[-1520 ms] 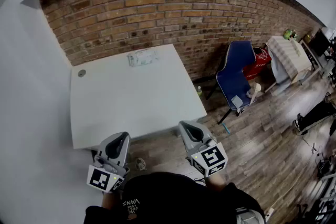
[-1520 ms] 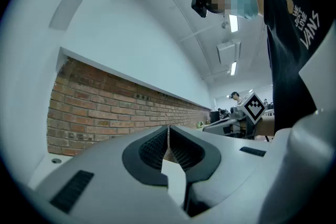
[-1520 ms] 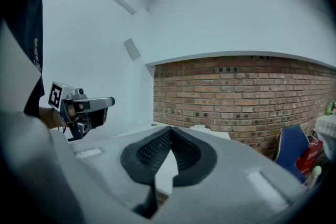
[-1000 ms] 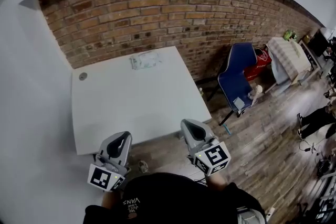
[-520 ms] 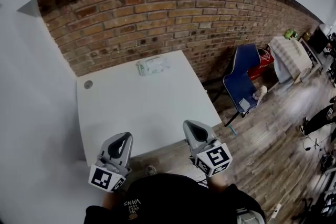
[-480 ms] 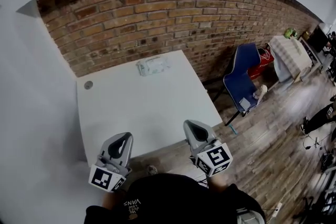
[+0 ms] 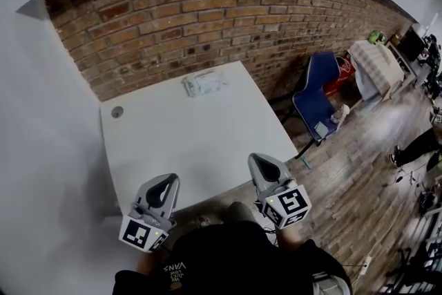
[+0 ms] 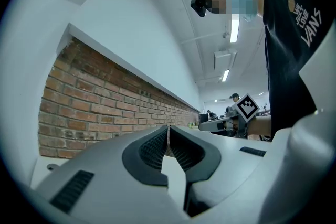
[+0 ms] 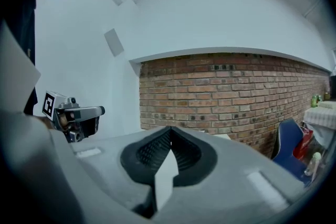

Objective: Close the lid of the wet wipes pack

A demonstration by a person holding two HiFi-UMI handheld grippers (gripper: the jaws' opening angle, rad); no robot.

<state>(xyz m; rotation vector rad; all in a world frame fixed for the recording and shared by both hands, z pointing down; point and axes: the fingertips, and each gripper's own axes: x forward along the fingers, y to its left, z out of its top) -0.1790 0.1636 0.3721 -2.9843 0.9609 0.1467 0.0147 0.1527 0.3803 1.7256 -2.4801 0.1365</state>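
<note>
The wet wipes pack (image 7: 203, 83), pale with a greenish label, lies at the far edge of the white table (image 7: 186, 138) by the brick wall. Whether its lid is up cannot be told from this distance. My left gripper (image 7: 166, 188) hovers over the table's near left edge, shut with nothing in it. My right gripper (image 7: 264, 166) hovers off the near right corner, also shut and empty. Both are far from the pack. In the left gripper view the jaws (image 8: 168, 134) meet at the tips; in the right gripper view the jaws (image 9: 169, 134) do the same.
A round cable grommet (image 7: 117, 111) sits at the table's far left. A blue chair (image 7: 314, 98) stands right of the table on wooden floor, with a red bag and draped furniture (image 7: 373, 62) beyond. The brick wall (image 7: 207, 17) backs the table.
The view has shifted closer to the table; the pack and table sit lower and nearer. Both grippers stayed shut and low in front of me.
</note>
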